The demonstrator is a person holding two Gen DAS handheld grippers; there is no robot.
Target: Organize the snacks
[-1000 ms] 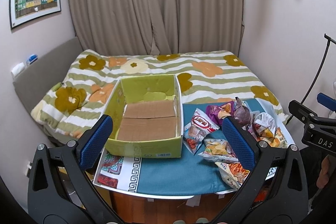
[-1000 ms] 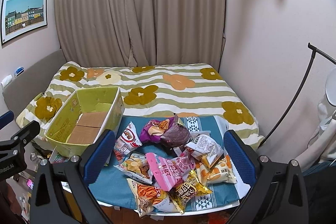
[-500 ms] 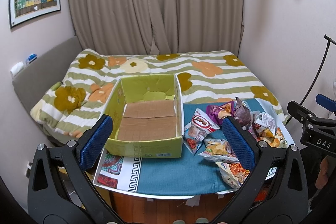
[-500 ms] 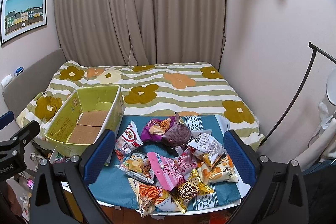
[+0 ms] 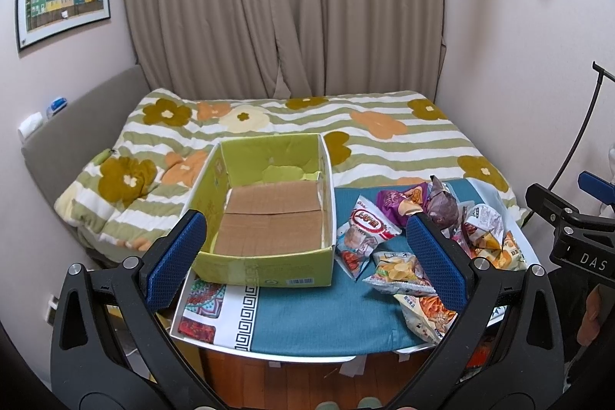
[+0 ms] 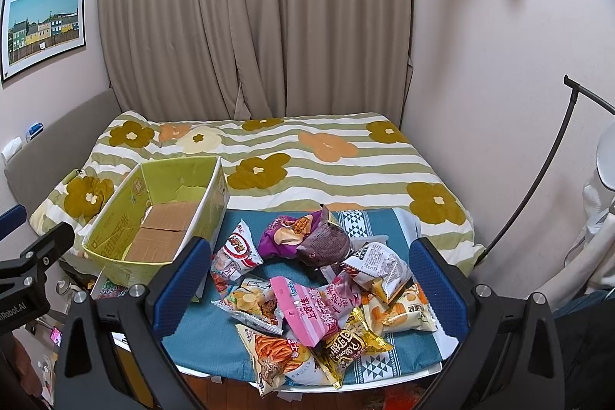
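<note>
The left gripper (image 5: 306, 248) hangs above the near edge of the table (image 5: 307, 325), jaws spread wide and holding nothing; its blue pads (image 5: 175, 258) frame the box. The green cardboard box (image 5: 265, 268) stands on the left part of the table, open at the top, with bare brown flaps (image 5: 269, 221) as its floor and no packets inside. A patterned cloth (image 5: 200, 310), teal over most of the surface, covers the table beneath it. Just right of the box lies a red-and-white snack bag (image 5: 363, 229), close to the box wall but not clearly touching it. Nearer the front edge lies a chip bag (image 5: 398, 273). The remaining snacks form a loose pile on the right part of the table: a purple bag (image 6: 286, 235) and a dark wrapped packet (image 6: 326, 244) toward the far edge, a white packet (image 6: 378, 264) to their right, a pink bag (image 6: 313, 308) in the middle lying over its neighbours, an orange stick-snack bag (image 6: 278, 358) and a gold packet (image 6: 351, 344) at the near edge, and a pale packet (image 6: 403, 312) toward the right edge. The right gripper (image 6: 307, 285) hangs over this pile, jaws also wide and holding nothing, well clear of the packets. Behind the table lies a bed with a flowered striped quilt (image 6: 307, 156).
</note>
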